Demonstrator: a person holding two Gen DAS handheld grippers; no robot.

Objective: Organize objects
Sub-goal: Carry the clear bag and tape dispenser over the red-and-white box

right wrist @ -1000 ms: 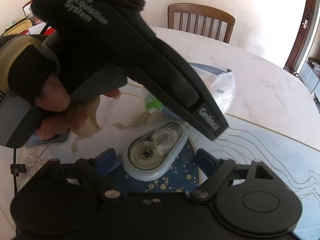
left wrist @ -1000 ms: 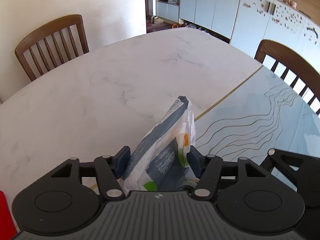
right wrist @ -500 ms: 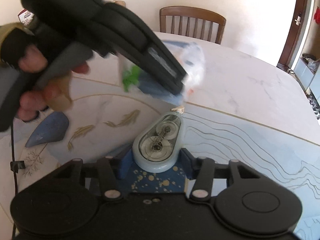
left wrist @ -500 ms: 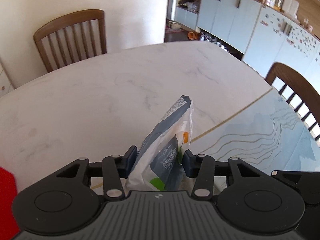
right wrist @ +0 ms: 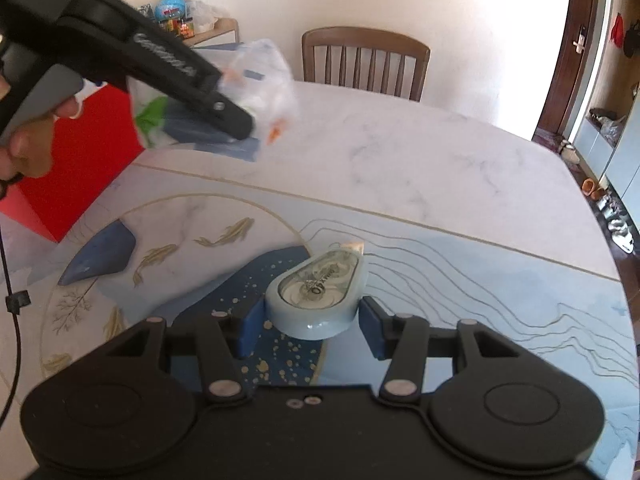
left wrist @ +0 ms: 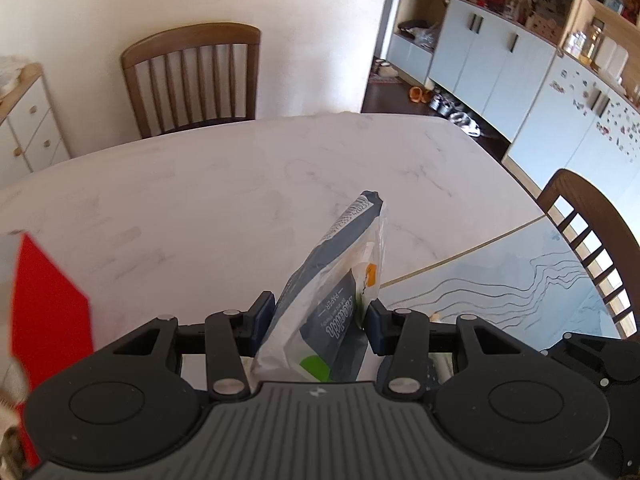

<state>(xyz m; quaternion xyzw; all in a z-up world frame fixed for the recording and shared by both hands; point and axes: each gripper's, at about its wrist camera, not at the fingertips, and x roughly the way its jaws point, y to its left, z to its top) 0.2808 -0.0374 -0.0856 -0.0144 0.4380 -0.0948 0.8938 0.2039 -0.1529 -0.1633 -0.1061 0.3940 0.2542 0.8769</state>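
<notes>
My left gripper (left wrist: 320,316) is shut on a tissue pack (left wrist: 340,284), a clear and dark blue plastic packet, and holds it in the air above the marble table (left wrist: 200,208). In the right wrist view the same pack (right wrist: 240,96) hangs blurred at the upper left, held by the left gripper (right wrist: 236,116). My right gripper (right wrist: 312,324) has its blue pads on both sides of a pale blue correction tape dispenser (right wrist: 320,296) that lies on the blue patterned mat (right wrist: 480,300); the pads look closed against it.
A red box (right wrist: 68,168) stands at the table's left side, also in the left wrist view (left wrist: 44,304). Wooden chairs (left wrist: 192,76) (left wrist: 592,232) stand around the table. A cable (right wrist: 12,300) hangs at the left. Cupboards line the far wall.
My left gripper has lifted the tissue pack up and to the left, toward the red box. My right gripper has closed in around the correction tape dispenser.
</notes>
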